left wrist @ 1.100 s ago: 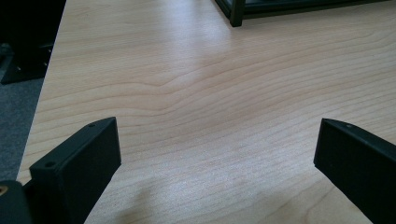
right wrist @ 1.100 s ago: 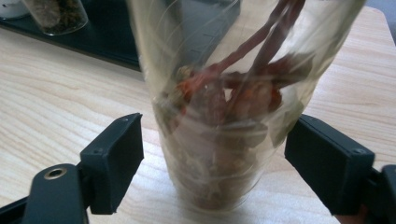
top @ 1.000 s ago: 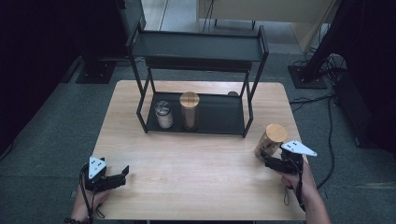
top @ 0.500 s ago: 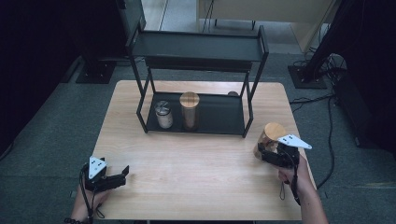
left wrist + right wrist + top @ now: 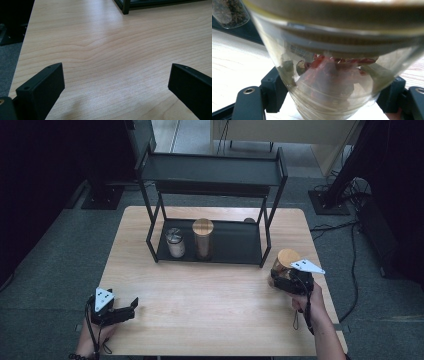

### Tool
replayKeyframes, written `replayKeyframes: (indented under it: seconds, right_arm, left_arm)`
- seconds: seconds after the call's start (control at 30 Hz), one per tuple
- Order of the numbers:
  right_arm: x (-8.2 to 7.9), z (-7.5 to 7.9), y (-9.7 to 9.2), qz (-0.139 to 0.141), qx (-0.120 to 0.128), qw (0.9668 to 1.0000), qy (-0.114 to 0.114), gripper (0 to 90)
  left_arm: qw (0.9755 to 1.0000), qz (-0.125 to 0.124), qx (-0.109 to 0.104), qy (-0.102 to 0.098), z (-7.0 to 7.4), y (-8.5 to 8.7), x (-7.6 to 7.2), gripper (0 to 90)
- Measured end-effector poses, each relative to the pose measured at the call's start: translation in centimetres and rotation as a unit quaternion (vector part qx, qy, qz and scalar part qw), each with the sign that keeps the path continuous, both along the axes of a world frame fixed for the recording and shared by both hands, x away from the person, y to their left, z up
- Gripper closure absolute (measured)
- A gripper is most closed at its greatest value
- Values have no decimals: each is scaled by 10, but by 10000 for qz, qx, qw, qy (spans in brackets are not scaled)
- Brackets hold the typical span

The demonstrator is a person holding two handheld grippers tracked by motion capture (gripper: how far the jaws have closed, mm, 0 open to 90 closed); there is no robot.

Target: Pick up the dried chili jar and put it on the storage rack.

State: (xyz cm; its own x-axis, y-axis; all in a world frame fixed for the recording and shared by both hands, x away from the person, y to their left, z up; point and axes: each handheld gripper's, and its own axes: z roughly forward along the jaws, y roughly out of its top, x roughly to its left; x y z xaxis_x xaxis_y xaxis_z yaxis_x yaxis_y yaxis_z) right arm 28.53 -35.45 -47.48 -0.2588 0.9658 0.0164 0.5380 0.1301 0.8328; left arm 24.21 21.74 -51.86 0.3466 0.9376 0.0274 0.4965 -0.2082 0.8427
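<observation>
**High view: right gripper clamps a glass jar at the table's right edge**

High view shows the person's right forearm coming in from 5 o'clock, hand wrapped round the right gripper, which points toward 10 o'clock. Its jaws have just been closing and now press on either side of a glass jar with a wooden lid, which sits at the table's right edge, just off the front right leg of the black shelf rack. In the right gripper view the jar sits between the two black jaws, its glass wall touching both pads, with red and dark dried pieces inside.

At 7 o'clock the left hand holds the left gripper low over the table's near left corner, pointing toward 3 o'clock. Its jaws stand wide apart; the left gripper view shows bare wood between them.

On the rack's lower shelf stand a small metal-lidded jar and a taller wooden-lidded jar, side by side.
</observation>
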Motion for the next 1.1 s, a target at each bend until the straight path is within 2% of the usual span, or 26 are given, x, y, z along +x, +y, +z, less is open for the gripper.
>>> replayKeyframes:
  seconds: [0.57,1.1]
  right_arm:
    - [10,1,37,399,-7,9992,20,250]
    - [20,10,58,607,-30,9981,-57,250]
  left_arm:
    - [10000,-9,-17,-8,0,0,0,9]
    - [10000,-29,-33,-15,0,0,0,9]
